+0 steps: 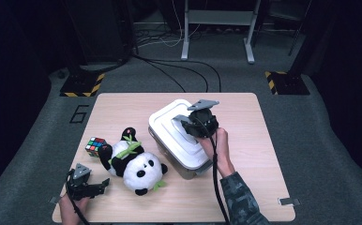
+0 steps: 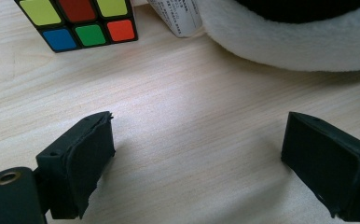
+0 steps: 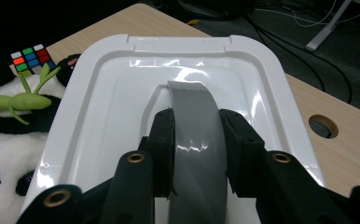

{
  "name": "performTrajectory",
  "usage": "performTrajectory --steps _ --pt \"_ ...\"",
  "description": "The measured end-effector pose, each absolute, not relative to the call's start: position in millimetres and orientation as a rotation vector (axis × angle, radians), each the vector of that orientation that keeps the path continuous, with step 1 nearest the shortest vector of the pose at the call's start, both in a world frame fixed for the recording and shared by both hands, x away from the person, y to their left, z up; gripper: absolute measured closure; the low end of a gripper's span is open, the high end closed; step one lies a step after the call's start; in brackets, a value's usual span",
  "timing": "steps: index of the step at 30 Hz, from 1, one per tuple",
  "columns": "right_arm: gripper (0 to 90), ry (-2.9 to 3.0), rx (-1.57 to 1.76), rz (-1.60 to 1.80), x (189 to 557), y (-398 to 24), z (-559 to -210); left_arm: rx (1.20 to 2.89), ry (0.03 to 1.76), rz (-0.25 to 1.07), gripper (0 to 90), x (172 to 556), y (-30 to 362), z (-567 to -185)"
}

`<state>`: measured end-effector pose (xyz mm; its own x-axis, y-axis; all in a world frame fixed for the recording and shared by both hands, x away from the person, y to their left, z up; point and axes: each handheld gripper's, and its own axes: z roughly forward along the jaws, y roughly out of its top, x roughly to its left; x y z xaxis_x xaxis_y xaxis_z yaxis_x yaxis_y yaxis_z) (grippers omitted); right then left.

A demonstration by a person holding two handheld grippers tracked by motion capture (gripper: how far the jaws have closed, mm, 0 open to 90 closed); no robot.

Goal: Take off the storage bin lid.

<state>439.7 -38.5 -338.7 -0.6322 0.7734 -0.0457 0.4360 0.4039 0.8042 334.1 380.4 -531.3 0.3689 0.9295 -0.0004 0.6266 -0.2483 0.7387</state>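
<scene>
High view: right gripper on grey handle of white lid, table centre; left gripper near panda toy, puzzle cube.
Left gripper view: jaws wide apart, nothing between them, above bare wood.
Right gripper view: jaws clamped on grey handle.

The high view looks forward and down on the whole counter from the person's side. The left gripper view sits low, close to the wood, facing the puzzle cube. The right gripper view hovers close over the white lid; the cube appears at its upper left.
</scene>
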Motion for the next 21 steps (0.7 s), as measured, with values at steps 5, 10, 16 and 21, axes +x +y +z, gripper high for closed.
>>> performTrajectory --steps 5,10,16,21 --pt "66.7 2.231 1.037 1.111 439.0 -46.3 -332.6 1.975 1.343 0.593 9.1 333.9 380.2 -531.4" --pt "66.7 2.213 1.047 1.11 438.6 -55.7 -327.5 1.975 1.343 0.594 9.1 333.9 380.1 -531.4" --pt "66.7 2.183 1.075 1.111 438.7 -69.2 -321.5 1.975 1.344 0.592 9.2 333.9 380.2 -531.3" --pt "66.7 2.158 1.096 1.109 439.8 -81.5 -318.2 1.978 1.343 0.59 9.1 334.0 380.4 -531.2"
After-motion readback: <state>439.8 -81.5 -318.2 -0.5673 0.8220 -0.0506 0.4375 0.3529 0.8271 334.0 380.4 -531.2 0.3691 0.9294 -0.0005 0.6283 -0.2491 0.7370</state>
